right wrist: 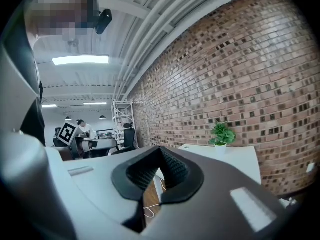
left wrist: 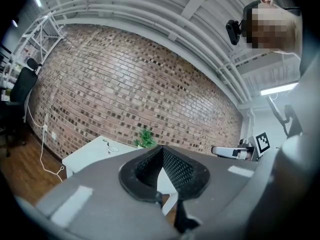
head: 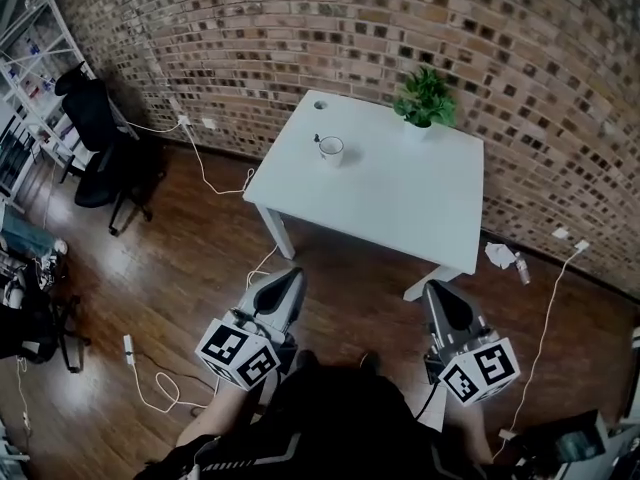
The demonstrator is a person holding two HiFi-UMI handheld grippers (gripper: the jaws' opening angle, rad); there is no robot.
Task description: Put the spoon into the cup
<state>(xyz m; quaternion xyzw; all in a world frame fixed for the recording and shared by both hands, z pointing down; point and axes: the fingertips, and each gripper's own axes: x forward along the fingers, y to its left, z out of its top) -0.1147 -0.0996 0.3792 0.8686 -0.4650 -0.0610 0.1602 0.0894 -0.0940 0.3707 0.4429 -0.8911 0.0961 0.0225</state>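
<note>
A white, flat, square table (head: 400, 203) stands on a shiny brown wood floor (head: 180, 278) in front of a rough brick wall (head: 250, 28). On the far left part of the table sits a small round white cup (head: 331, 149). A thin dark spoon (head: 317, 141) is just to the left of it, too small to tell if they touch. A leafy green plant (head: 425, 96) in a white pot stands near the far right corner. Only the head view shows the floor, with thin white cables (head: 200, 160) and a black chair (head: 105, 153) at the left. Only the gripper views show the long white pipes (left wrist: 150, 9) up on the ceiling. The left gripper (head: 293, 277) and the right gripper (head: 438, 288) are smooth and grey, with bumpy black pads (left wrist: 177, 166). Both are squeezed closed with nothing in them. They are near the person, on the near side of the table, well apart from the cup and spoon on its far side.
</note>
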